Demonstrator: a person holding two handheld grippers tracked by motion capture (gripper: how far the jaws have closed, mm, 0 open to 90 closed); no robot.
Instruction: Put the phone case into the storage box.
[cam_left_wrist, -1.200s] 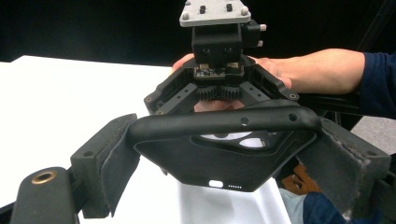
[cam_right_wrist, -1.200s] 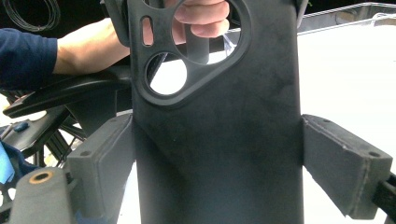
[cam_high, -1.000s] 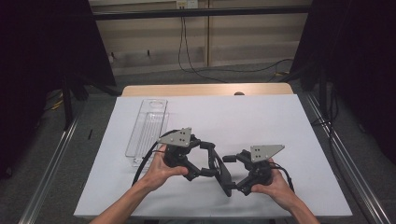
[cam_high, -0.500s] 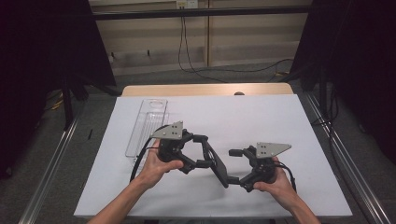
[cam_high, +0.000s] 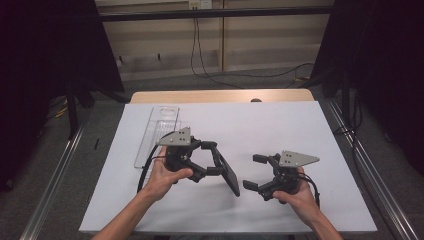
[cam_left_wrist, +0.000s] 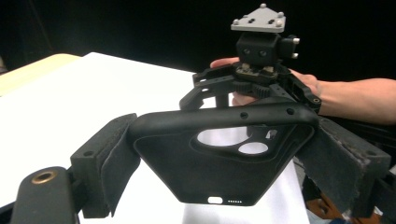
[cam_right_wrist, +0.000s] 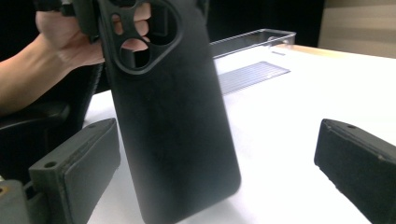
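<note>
While the left hand-held gripper pinches a matte black phone case upright above the white table, the right hand-held gripper sits just beside it, jaws spread, near a clear plastic tray.

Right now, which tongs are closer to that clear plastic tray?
Left. The left tongs sit just beside the clear tray, gripping a black phone case; the right tongs are farther across the table.
</note>
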